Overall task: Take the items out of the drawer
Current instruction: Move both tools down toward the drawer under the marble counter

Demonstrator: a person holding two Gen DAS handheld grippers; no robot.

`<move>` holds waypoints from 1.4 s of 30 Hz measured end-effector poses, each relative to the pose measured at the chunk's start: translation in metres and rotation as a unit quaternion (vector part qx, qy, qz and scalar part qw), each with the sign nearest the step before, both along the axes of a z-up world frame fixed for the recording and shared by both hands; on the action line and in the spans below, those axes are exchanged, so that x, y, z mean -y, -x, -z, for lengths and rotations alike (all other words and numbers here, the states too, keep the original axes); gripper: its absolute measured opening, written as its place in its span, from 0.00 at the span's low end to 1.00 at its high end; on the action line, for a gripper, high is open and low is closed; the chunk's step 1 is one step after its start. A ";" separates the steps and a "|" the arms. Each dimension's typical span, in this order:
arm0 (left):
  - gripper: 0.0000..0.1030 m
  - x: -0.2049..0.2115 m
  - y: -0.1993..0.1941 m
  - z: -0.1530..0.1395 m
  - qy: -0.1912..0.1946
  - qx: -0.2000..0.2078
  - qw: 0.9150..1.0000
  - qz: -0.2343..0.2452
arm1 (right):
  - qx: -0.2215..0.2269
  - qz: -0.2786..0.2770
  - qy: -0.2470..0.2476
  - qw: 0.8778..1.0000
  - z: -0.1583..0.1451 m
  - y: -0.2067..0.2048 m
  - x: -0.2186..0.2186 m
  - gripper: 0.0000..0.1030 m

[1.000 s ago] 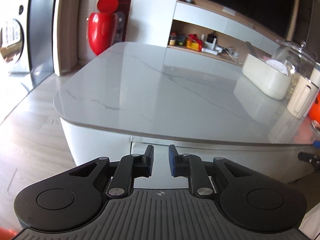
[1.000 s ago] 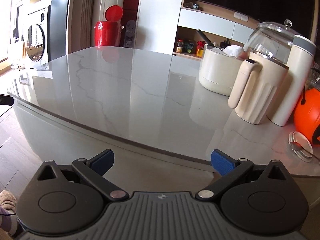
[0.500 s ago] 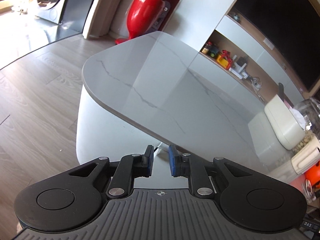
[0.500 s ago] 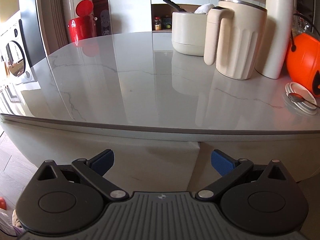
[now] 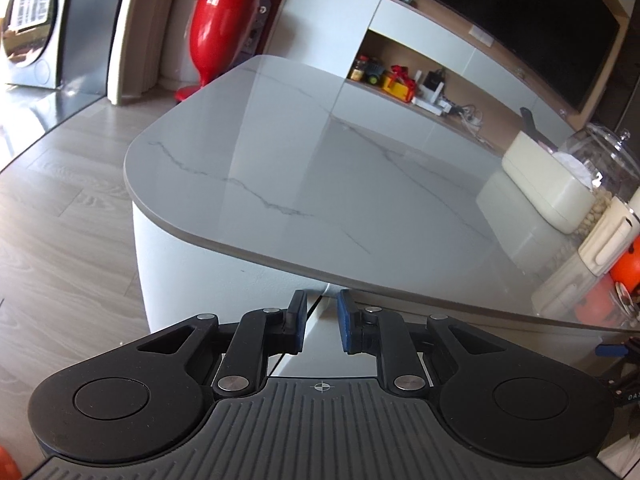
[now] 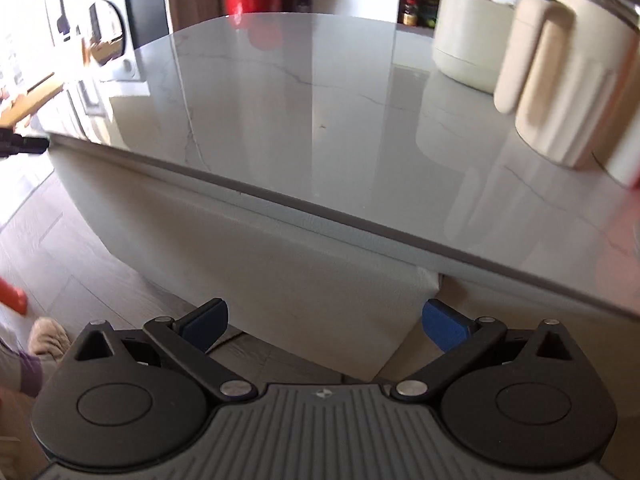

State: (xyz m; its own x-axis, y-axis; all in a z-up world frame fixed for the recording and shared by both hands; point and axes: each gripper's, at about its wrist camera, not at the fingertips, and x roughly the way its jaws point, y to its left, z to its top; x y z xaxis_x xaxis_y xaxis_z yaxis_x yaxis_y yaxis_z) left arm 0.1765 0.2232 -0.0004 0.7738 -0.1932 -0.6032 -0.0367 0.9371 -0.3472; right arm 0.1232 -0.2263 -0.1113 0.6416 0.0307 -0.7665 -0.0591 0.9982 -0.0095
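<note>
The left gripper is pointing down at the front of the white cabinet under the table top. Its blue pads are standing close together with only a narrow gap between them, and nothing is sitting in that gap, so the gripper is nearly closed and empty. Just beyond its tips a thin vertical seam is running down the cabinet front below the table edge.

The right gripper is also tilting down toward the cabinet front, with its jaws spread wide apart and nothing between them. Beyond its right pad a dark vertical gap is showing in the front panel, just under the table edge. No drawer is standing open in either view, and its contents are not showing.

Above the grippers, the grey marble table top is lying bare over most of its surface. At its far right a cream container, a glass jar and a cream ribbed jug are standing near each other. A red bin is standing on the wooden floor behind the table. In the right wrist view a slipper is resting on the floor at the lower left.
</note>
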 end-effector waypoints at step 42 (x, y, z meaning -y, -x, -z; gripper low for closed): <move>0.31 0.014 -0.002 0.008 0.019 -0.003 1.000 0.000 | 0.055 0.105 0.002 0.993 -0.008 0.001 -0.005 1.00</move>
State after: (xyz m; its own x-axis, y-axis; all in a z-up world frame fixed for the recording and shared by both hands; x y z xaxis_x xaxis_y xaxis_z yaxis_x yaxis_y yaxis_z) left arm 0.1787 0.2088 -0.0081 0.7696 -0.2162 -0.6009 -0.0387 0.9234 -0.3819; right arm 0.1219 -0.2211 -0.1031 0.7141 -0.1149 -0.6906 0.1515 0.9884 -0.0078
